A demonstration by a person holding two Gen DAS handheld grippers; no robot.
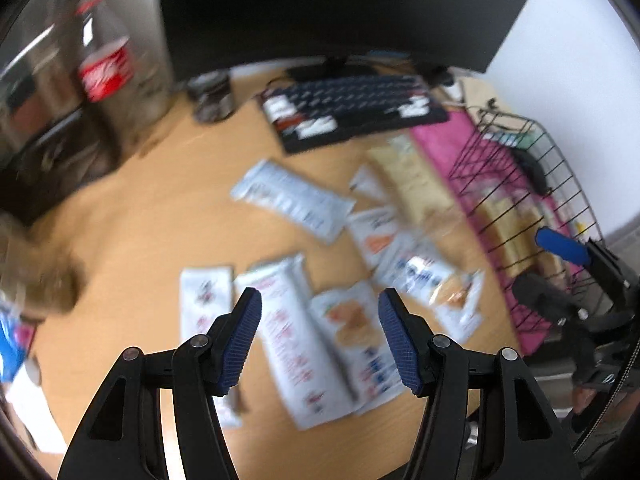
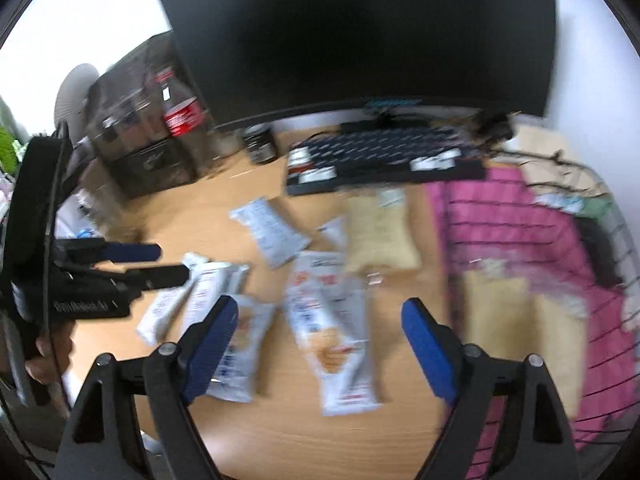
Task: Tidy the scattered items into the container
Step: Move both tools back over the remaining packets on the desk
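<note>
Several white snack packets (image 1: 316,336) lie scattered on the wooden desk (image 1: 152,216), also in the right wrist view (image 2: 320,316). A beige packet (image 2: 378,232) lies near the keyboard. A black wire basket (image 1: 532,208) on a pink cloth stands at the right; it holds tan packets (image 2: 496,312). My left gripper (image 1: 320,340) is open and empty above the packets. My right gripper (image 2: 320,344) is open and empty above the packets, left of the basket (image 2: 560,240). Both views are motion-blurred.
A black monitor (image 1: 340,8) and keyboard (image 1: 352,108) stand at the back. A cola bottle (image 1: 106,60) and dark boxes (image 2: 136,120) are at the back left. A dark jar (image 1: 212,96) sits by the monitor base.
</note>
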